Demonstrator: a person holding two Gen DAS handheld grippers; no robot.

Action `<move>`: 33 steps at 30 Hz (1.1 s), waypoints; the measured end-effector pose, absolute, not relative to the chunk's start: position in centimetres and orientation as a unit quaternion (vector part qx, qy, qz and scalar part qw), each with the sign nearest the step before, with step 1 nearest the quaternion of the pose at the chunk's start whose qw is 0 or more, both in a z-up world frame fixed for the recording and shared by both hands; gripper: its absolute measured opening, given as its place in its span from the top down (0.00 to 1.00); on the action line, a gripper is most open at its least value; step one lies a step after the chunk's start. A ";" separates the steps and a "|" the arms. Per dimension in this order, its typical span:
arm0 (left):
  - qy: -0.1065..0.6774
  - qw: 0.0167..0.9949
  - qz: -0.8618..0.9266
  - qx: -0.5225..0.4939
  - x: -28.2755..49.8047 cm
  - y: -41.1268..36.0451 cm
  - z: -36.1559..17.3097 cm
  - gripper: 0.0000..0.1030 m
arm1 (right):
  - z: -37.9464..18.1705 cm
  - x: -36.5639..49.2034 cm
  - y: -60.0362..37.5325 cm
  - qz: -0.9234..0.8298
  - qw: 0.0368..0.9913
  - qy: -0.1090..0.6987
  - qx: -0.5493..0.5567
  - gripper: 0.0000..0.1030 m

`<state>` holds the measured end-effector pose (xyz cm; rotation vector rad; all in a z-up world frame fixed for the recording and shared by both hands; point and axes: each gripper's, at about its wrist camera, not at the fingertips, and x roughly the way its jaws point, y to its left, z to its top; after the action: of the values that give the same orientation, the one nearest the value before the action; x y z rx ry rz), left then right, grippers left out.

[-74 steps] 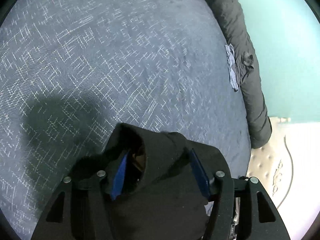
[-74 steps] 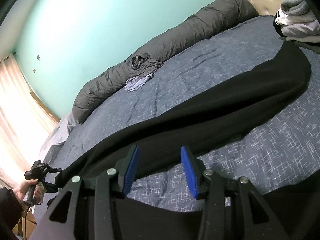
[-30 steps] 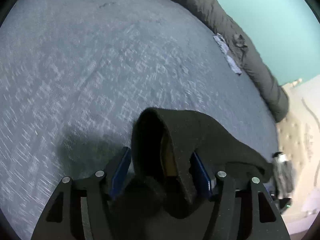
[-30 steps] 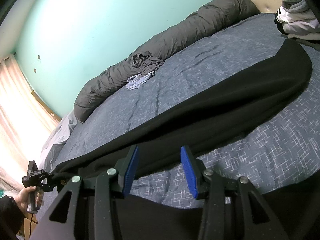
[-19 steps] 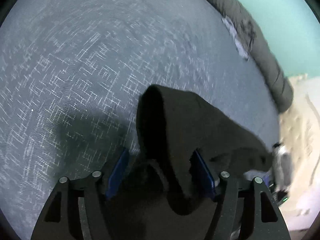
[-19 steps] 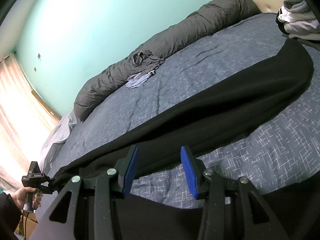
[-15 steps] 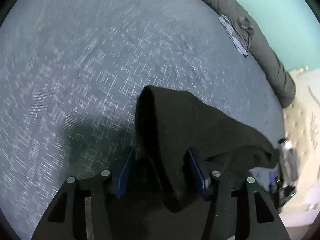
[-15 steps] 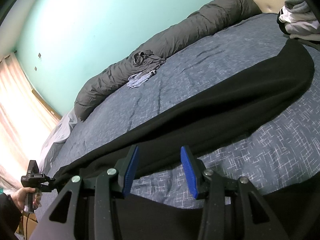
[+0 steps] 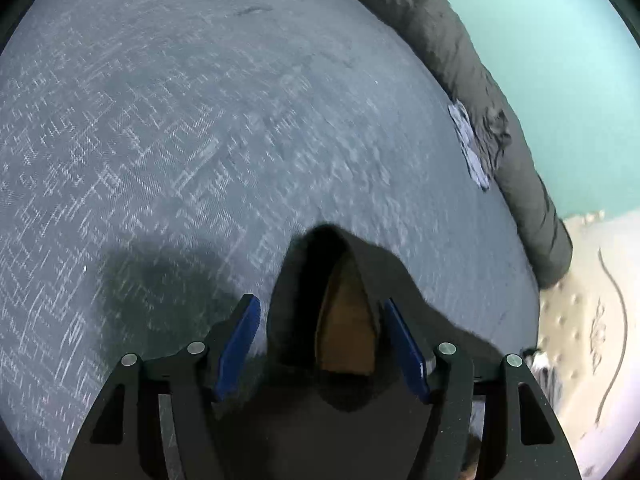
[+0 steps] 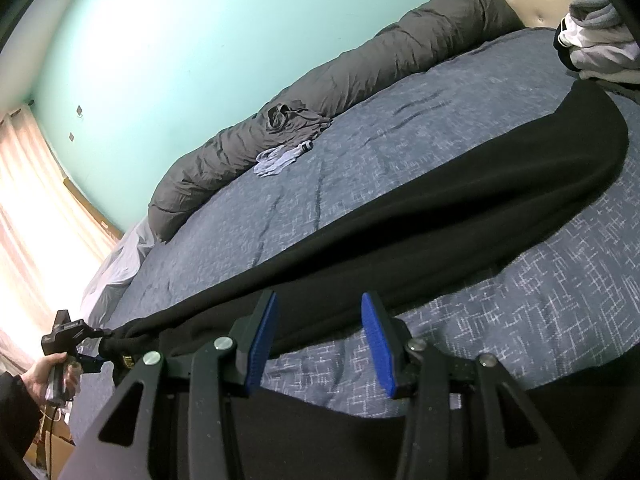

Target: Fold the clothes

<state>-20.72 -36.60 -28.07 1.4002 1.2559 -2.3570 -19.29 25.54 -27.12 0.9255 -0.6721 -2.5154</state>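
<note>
A long black garment (image 10: pixel 460 216) lies stretched across the blue patterned bed cover (image 10: pixel 360 168). In the left wrist view one end of the black garment (image 9: pixel 344 280) stands as a raised fold between the blue fingers of my left gripper (image 9: pixel 322 340), lifted above the cover; the jaws look wide apart around it, so I cannot tell the grip. The left gripper (image 10: pixel 88 354) also shows in the right wrist view, far left, at the garment's end. My right gripper (image 10: pixel 318 334) is open and empty, low over the garment's near edge.
A rolled grey duvet (image 10: pixel 340 84) lies along the teal wall, with a pale sock (image 10: pixel 280 158) beside it. A stack of folded clothes (image 10: pixel 600 36) sits at the headboard end. A beige tufted headboard (image 9: pixel 592 320) is at the right.
My left gripper has swung with the garment end, so the fold now stands more centred between its fingers, with a gap on the left. The right gripper has stayed still.
</note>
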 end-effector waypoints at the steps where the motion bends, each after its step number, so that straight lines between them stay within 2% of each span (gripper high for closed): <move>1: 0.416 0.065 -0.780 0.464 -21.2 -36.9 -28.0 0.34 | -27.2 -19.3 25.6 -0.894 0.188 -0.239 0.329 0.57; 15: 0.466 0.070 -0.728 0.499 -25.5 -38.0 -30.7 0.34 | -27.4 -19.5 24.9 -0.895 0.187 -0.227 0.334 0.57; 16: 0.462 0.070 -0.729 0.500 -25.6 -37.9 -30.8 0.42 | -27.4 -19.5 24.9 -0.896 0.187 -0.226 0.334 0.57; 17: 0.459 0.070 -0.730 0.502 -25.8 -37.8 -30.9 0.58 | -27.4 -19.5 24.9 -0.896 0.188 -0.226 0.334 0.57; 18: 0.450 0.071 -0.734 0.504 -25.9 -37.7 -30.8 0.65 | -27.4 -19.5 24.8 -0.896 0.188 -0.225 0.334 0.57; 19: 0.439 0.073 -0.738 0.506 -25.9 -37.6 -30.8 0.80 | -27.4 -19.5 24.8 -0.896 0.188 -0.224 0.334 0.57; 20: 0.430 0.071 -0.745 0.504 -25.9 -37.4 -30.3 0.89 | -27.4 -19.5 24.7 -0.896 0.188 -0.223 0.334 0.57; 24: 0.389 0.060 -0.781 0.485 -25.7 -36.8 -27.6 0.94 | -27.4 -19.4 24.6 -0.897 0.188 -0.220 0.334 0.57; 29: 0.335 0.056 -0.842 0.418 -25.4 -36.1 -20.0 1.00 | -27.4 -19.3 24.4 -0.897 0.191 -0.218 0.333 0.57; 33: 0.299 0.056 -0.878 0.369 -25.2 -36.3 -14.2 1.00 | -27.3 -19.1 24.4 -0.898 0.193 -0.220 0.330 0.57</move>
<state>-25.22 -36.34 -14.21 1.1210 0.9067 -2.6648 -19.11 24.42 -27.31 0.9257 -0.6166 -2.5194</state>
